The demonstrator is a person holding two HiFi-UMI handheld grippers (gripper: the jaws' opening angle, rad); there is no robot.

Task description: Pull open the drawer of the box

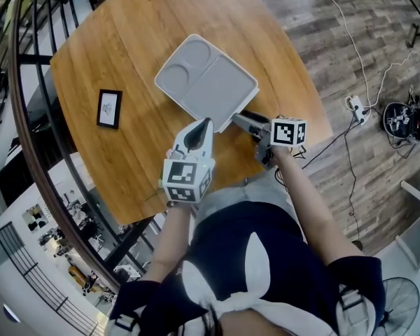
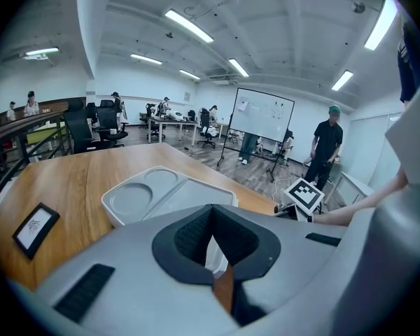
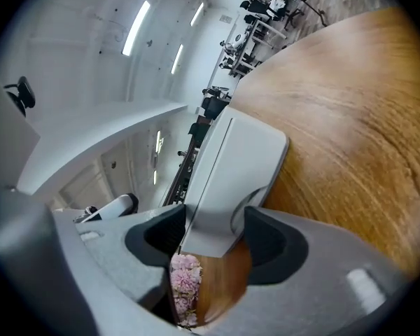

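Note:
A flat light-grey box (image 1: 206, 79) with a round recess in its lid lies on the round wooden table (image 1: 112, 54). My left gripper (image 1: 204, 123) points at the box's near edge. Its dark pads (image 2: 189, 238) stand almost together, with a sliver of the white box wall (image 2: 211, 252) showing past them. My right gripper (image 1: 241, 120) is at the box's near right corner. In the right gripper view its jaws (image 3: 213, 233) are closed on the grey drawer front (image 3: 208, 219), beside a curved notch. The box (image 2: 161, 194) stretches away ahead of the left gripper.
A small black-framed picture (image 1: 109, 108) lies flat on the table left of the box. A dark curved railing (image 1: 28, 152) runs along the table's left side. Cables and a power strip (image 1: 357, 107) lie on the wood floor at right. People and desks stand far off.

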